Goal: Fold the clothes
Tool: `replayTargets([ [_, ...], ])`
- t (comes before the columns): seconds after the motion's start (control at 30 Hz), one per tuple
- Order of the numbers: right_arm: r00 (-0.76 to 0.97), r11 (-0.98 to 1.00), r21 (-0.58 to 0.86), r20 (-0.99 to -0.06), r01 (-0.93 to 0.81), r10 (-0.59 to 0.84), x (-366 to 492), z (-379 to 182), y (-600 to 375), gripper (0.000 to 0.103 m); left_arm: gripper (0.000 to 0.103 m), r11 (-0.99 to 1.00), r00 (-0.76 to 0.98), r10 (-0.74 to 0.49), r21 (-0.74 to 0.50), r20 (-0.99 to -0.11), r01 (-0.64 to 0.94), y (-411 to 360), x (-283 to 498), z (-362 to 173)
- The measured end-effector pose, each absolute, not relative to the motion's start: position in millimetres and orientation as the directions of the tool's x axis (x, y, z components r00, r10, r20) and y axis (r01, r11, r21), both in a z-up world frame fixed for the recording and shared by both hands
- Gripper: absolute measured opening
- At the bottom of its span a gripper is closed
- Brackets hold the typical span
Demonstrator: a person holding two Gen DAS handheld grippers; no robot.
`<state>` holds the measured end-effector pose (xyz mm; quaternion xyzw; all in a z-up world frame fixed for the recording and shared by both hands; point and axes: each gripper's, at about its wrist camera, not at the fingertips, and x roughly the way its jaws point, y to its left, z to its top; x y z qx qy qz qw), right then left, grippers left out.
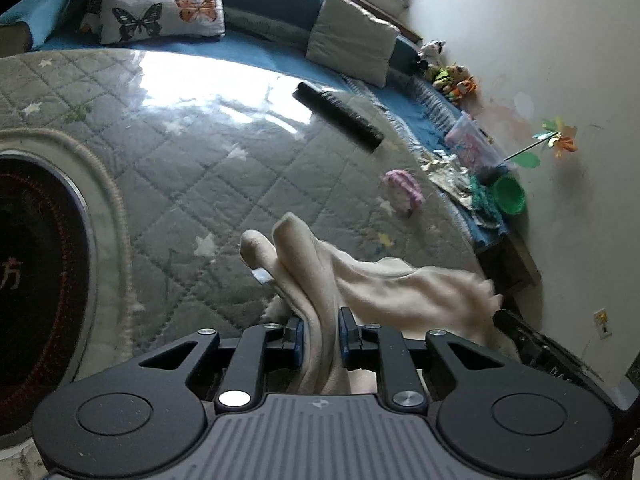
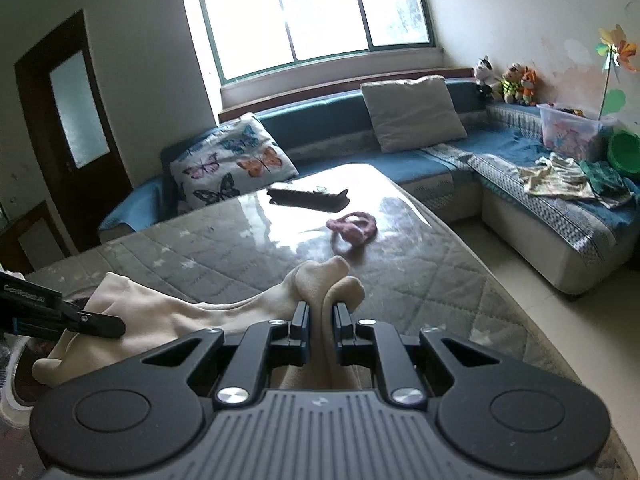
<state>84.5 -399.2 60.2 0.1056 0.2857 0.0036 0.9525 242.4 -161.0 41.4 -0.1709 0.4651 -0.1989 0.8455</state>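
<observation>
Grip status: left gripper (image 1: 319,330) nearly closed, pinching a bunched fold of the cream garment (image 1: 384,284); cloth fills the narrow gap between the blue-padded fingers (image 1: 295,334) and pokes out past the tips in two rounded lobes. Right gripper (image 2: 321,322) same story: narrow gap, cream garment (image 2: 160,316) clamped between the fingers (image 2: 301,320), bunch bulging above the tips. Garment spans between the two tools, held up off the quilted table cover (image 1: 192,168), sagging in the middle. Each tool visible at the side of the other's view, gripping the far end of the cloth.

On the table past the garment: pink knitted item (image 2: 352,228) lying loose toward the far edge, in a glare patch on the clear overlay. Further on, black brush-like object (image 2: 308,198), flat, close to the far edge, well apart from the pink item. Round dark burner inset (image 1: 36,276) in the table, ringed by trim, at the left edge of the left wrist view.

Beyond the table: blue L-shaped sofa (image 2: 440,160) with butterfly pillow (image 2: 228,164) and grey cushion (image 2: 412,112). On the right sofa wing, crumpled clothes (image 2: 560,176), clear plastic bin (image 2: 572,128), green bowl (image 2: 624,152). Plush toys (image 2: 508,80) in the sofa corner, pinwheel (image 2: 616,50) against the wall. Window (image 2: 316,12) behind the sofa, dark door (image 2: 76,116) at left.
</observation>
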Motion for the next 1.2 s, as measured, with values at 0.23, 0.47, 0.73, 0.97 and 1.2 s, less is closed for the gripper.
replayTargets([
  [0.23,0.834,0.980,0.190,-0.550,0.067,0.049,85,60,-398,0.014,0.040,0.895,0.531,-0.433,-0.416,-0.729,0.158,-148,240,43],
  [0.47,0.815,0.981,0.191,-0.570,0.009,0.104,96,57,-381,0.019,0.046,0.906,0.556,-0.409,-0.394,-0.723,0.154,-142,238,47],
  [0.73,0.777,0.985,0.159,-0.611,-0.062,0.148,123,46,-350,0.037,0.059,0.907,0.550,-0.415,-0.377,-0.725,0.187,-153,240,43],
  [0.97,0.755,0.990,0.113,-0.642,-0.081,0.135,155,30,-329,0.040,0.066,0.912,0.540,-0.406,-0.360,-0.737,0.193,-154,248,32],
  [1.2,0.765,0.995,0.071,-0.636,-0.067,0.097,172,16,-322,0.046,0.070,0.922,0.538,-0.386,-0.329,-0.749,0.204,-155,256,21],
])
